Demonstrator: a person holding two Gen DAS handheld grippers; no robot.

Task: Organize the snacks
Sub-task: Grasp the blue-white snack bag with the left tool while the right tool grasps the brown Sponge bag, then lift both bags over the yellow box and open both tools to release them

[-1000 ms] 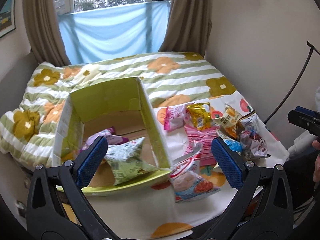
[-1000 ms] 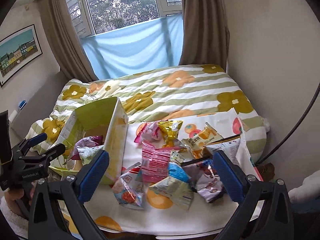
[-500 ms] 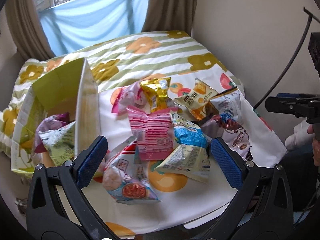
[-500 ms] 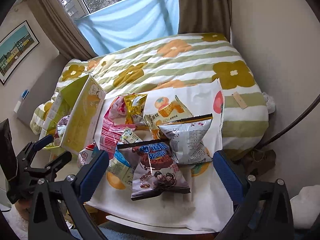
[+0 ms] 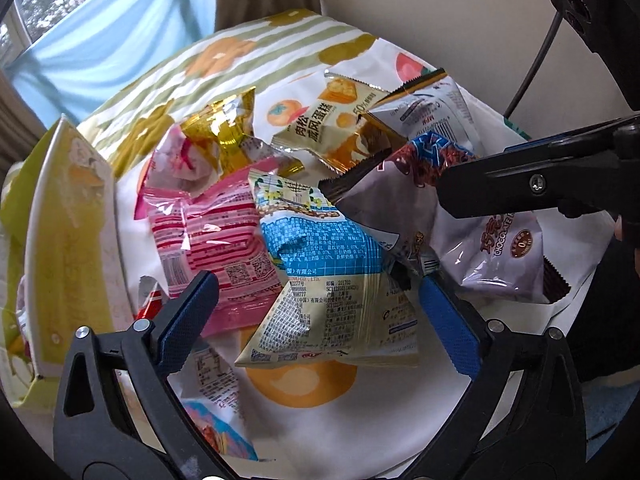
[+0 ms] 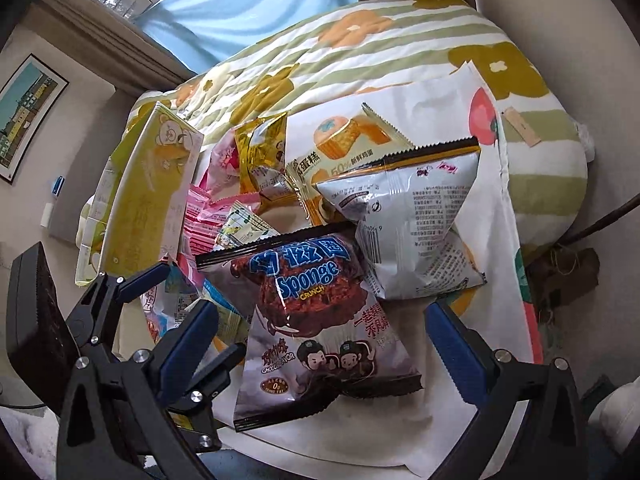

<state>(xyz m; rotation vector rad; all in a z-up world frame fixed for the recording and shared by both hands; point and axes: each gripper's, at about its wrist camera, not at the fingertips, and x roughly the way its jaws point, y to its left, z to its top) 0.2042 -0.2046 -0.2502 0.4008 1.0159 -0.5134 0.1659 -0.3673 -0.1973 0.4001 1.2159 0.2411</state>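
Several snack packets lie in a heap on a white fruit-print cloth (image 5: 304, 420). My left gripper (image 5: 320, 312) is open, its jaws either side of a blue and cream packet (image 5: 332, 280). My right gripper (image 6: 320, 340) is open, straddling a purple Sponge Crunch packet (image 6: 320, 332), which also shows in the left wrist view (image 5: 484, 248). A pink packet (image 5: 216, 240), a gold packet (image 5: 224, 136), a cake packet (image 5: 332, 128) and a white packet (image 6: 408, 224) lie around them. A yellow-green box (image 6: 148, 196) stands at the left.
The cloth lies on a bed with a striped flower quilt (image 6: 360, 48). A wall (image 5: 460, 20) is close on the right. A window with a blue sheet (image 6: 248, 4) and curtains is behind the bed. The cloth's front edge overhangs near both grippers.
Both grippers have swung right, away from the box, and come down close over the heap of packets. Both stay open.
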